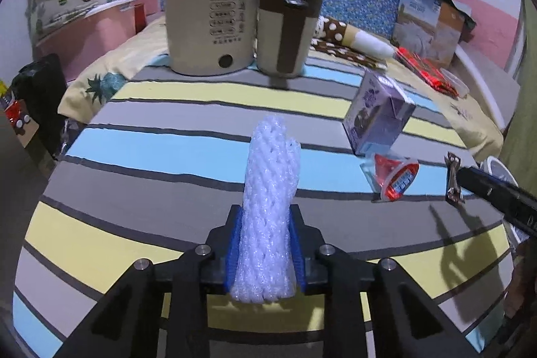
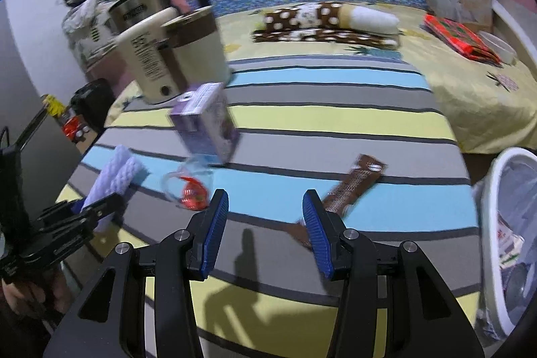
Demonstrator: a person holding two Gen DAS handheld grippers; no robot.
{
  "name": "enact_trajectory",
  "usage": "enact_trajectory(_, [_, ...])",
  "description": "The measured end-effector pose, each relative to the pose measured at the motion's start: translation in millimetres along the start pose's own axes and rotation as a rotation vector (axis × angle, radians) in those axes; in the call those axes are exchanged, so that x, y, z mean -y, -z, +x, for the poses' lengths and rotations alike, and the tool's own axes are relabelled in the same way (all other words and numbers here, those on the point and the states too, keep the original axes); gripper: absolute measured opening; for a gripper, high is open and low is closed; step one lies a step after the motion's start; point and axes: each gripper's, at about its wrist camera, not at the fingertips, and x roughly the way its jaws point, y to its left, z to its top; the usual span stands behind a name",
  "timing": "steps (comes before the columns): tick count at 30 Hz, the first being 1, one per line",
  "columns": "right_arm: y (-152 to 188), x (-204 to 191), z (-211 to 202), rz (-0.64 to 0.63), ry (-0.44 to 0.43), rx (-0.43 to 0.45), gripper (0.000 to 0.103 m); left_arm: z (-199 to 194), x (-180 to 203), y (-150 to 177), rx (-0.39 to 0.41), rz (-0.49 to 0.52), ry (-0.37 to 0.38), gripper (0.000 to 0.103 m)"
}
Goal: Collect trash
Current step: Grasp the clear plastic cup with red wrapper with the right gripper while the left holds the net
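From the left wrist camera, the left tongs [image 1: 265,244] are gripping a white foam net sleeve [image 1: 268,207], their blue pads [image 1: 232,254] pressing on its sides while its far end is reaching out over the striped cloth [image 1: 167,140] of the bench. Taking the purple carton [image 1: 377,113] as landmark: the sleeve is lying well to its left and nearer the camera; a clear cup with a red foil lid [image 1: 392,176] is resting just in front of the carton; a cream kettle [image 1: 211,19] and a cream-and-brown mug [image 1: 285,29] are standing far behind it to the left. A brown snack wrapper [image 1: 453,178] is showing to the right of the carton, beside the tip of the right tongs [image 1: 496,193] coming in from the edge.

From the right wrist camera, the right tongs [image 2: 265,220] are standing wide, with nothing between the pads, hovering over the cloth [image 2: 335,123]. The carton [image 2: 208,123] is again the landmark: the red-lidded cup [image 2: 191,187] is lying just in front of it, the wrapper [image 2: 352,187] is stretching out to its right, touching the right pad's [image 2: 317,234] far side in the picture, and the foam sleeve [image 2: 117,176] is lying to its left, held by the left tongs [image 2: 85,212]. The kettle [image 2: 157,52] is sitting behind the carton. A white bin [image 2: 503,244] is standing off the bench edge, far right of the carton, with paper scraps inside.
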Motion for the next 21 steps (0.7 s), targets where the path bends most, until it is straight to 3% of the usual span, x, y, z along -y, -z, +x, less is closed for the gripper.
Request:
enact_trajectory(7, [-0.8,-31.4,14.2,-0.074,-0.083,-0.014,0.048,-6.2,-5.2,1.1,0.021,-0.02,0.01,0.026])
enact_trajectory(12, [-6.3,-41.4,24.9,-0.095,-0.071,-0.022,0.048,-7.8,-7.0,1.5,0.022,-0.028,0.017,0.026])
enact_trajectory(15, [-6.4,-46.1,29.5,-0.105,-0.07,-0.029,0.056,-9.0,-8.7,1.9,0.024,-0.035,0.019,0.026])
enact_trajectory(21, [-7.0,-55.9,39.5,-0.131,-0.053,-0.044,0.056,-10.5,-10.9,2.5,0.029,-0.043,0.017,0.026])
